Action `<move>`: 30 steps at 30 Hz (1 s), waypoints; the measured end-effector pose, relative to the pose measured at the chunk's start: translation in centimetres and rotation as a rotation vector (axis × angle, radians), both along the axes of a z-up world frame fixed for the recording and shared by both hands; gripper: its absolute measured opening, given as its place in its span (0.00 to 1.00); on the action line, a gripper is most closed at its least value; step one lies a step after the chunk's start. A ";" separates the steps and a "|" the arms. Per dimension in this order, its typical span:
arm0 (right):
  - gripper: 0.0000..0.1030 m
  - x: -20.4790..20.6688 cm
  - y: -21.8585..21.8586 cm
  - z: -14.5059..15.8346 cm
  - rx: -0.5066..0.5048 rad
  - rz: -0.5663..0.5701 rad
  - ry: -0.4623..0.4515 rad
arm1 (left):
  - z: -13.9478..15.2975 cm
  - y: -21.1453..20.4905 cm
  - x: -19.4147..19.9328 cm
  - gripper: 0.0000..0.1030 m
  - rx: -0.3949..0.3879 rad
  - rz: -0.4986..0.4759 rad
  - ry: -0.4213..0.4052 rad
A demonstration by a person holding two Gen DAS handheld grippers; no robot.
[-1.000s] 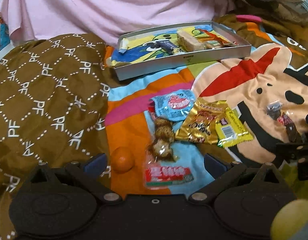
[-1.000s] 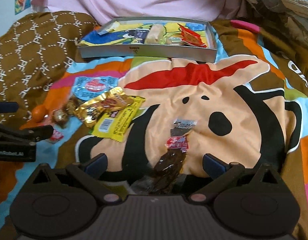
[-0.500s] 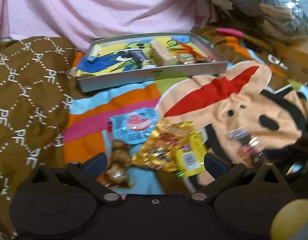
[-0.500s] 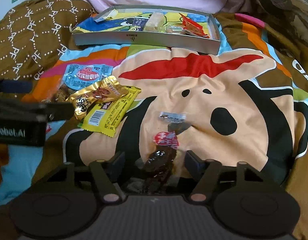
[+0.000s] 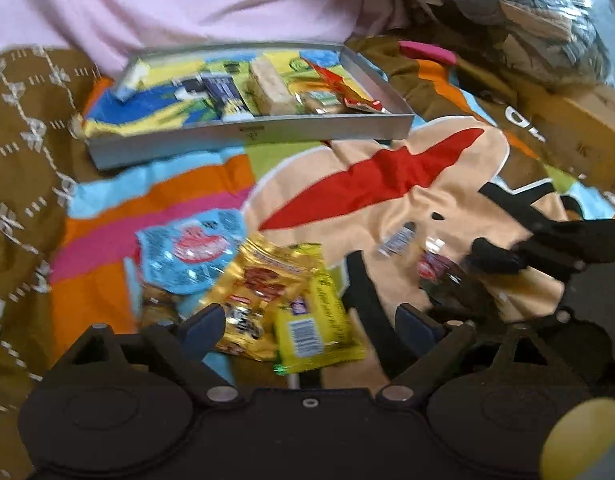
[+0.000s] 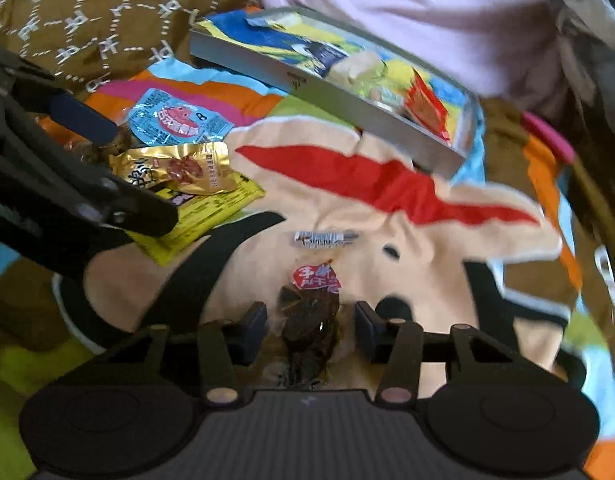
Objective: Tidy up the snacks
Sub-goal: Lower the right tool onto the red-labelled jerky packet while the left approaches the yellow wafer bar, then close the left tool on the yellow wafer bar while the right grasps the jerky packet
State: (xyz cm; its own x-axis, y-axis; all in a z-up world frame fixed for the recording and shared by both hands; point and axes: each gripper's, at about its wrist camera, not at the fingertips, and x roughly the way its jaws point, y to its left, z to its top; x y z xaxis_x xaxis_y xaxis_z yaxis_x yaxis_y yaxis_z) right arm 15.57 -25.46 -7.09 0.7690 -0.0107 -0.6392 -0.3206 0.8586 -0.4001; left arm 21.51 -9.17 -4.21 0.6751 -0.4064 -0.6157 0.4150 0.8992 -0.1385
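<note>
A grey tray (image 5: 251,136) holding several snacks lies at the back; it also shows in the right wrist view (image 6: 347,100). Loose on the cartoon blanket are a blue packet (image 5: 191,252), a gold packet (image 5: 263,280) and a yellow packet (image 5: 311,328). My left gripper (image 5: 307,328) is open, its fingers either side of the gold and yellow packets. My right gripper (image 6: 311,320) has narrowed around a clear packet of dark dried meat (image 6: 311,312); gaps still show between its pads and the packet. The right gripper (image 5: 499,260) also shows in the left wrist view.
A brown patterned quilt (image 5: 23,184) lies at the left. Pink fabric (image 5: 187,4) rises behind the tray. A cardboard box (image 5: 579,120) and a bagged bundle (image 5: 527,4) stand at the back right. The left gripper (image 6: 67,184) crosses the right wrist view.
My left gripper has moved right, from the brown snack and orange ball to over the gold and yellow packets. My right gripper has narrowed around the dried meat packet and tilted.
</note>
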 end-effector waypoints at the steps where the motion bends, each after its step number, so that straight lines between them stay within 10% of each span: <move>1: 0.50 0.2 -0.5 -0.1 -0.006 0.037 -0.010 | -0.2 0.0 0.2 0.87 -0.016 -0.005 0.018; 11: 0.50 1.8 -3.2 0.7 0.065 0.103 -0.037 | -2.1 -2.3 1.9 0.79 0.012 -0.048 0.120; 30: 0.51 2.6 -4.7 0.6 0.201 0.052 0.024 | -2.1 -4.4 5.2 0.49 0.086 0.180 0.193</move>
State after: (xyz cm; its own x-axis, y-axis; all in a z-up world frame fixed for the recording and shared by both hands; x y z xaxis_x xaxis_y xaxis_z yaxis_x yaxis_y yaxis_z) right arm 18.12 -30.13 -6.45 0.7497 0.1583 -0.6426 -0.3743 0.9022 -0.2144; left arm 26.70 -13.58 -6.29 0.5984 -0.2309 -0.7672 0.2210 0.9680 -0.1191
